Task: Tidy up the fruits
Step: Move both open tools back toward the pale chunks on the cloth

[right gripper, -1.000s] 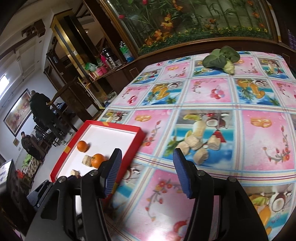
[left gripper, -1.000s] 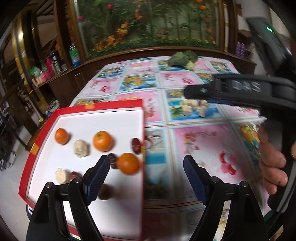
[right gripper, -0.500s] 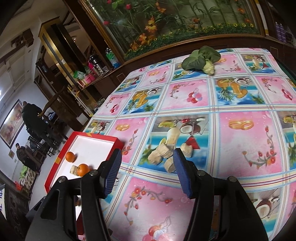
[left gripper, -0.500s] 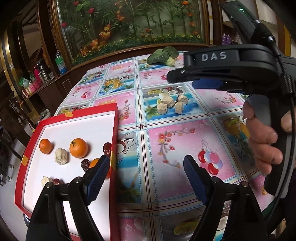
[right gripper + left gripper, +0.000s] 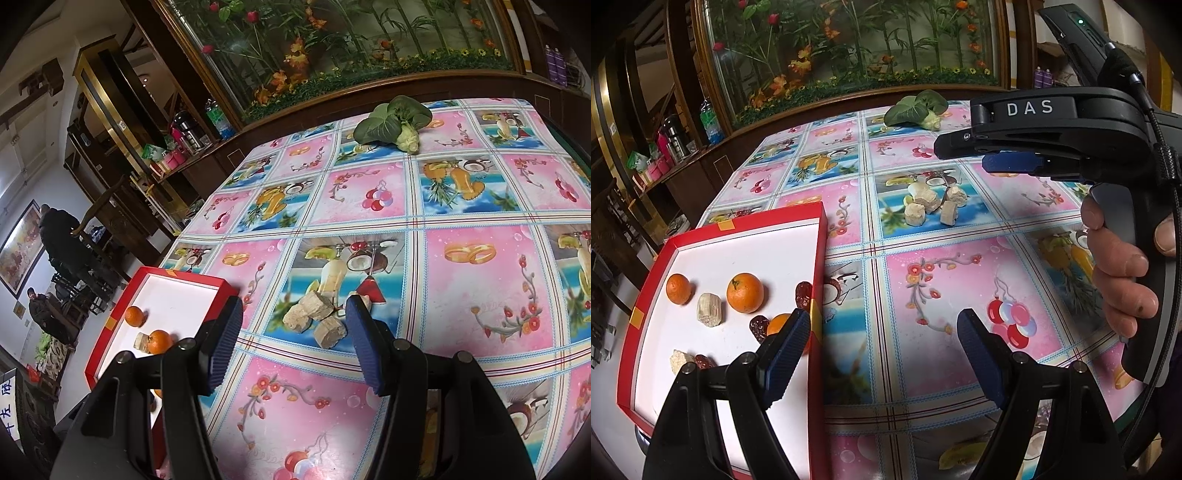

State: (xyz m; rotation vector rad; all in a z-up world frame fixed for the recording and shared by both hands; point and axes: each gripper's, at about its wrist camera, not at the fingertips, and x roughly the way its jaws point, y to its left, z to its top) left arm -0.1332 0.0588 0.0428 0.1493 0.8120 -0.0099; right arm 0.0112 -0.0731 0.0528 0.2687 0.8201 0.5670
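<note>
Three oranges (image 5: 745,292) sit in the red box (image 5: 820,236) at the near left of the surface (image 5: 960,280), with pale chunks and dark red fruits beside them. More pale chunks (image 5: 314,314) lie farther right. The left claw (image 5: 879,345) and right claw (image 5: 293,332) are both wide apart, holding nothing.

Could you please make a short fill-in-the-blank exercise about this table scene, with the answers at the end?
1. The oranges lie inside a tray whose rim is coloured ____.
2. The beige chunks on the tablecloth lie just ahead of the ____ claw.
3. Both the left claw and the right claw hold ____.
4. Near the table's far edge lies a leafy ____ vegetable.

Answers: red; right; nothing; green
</note>
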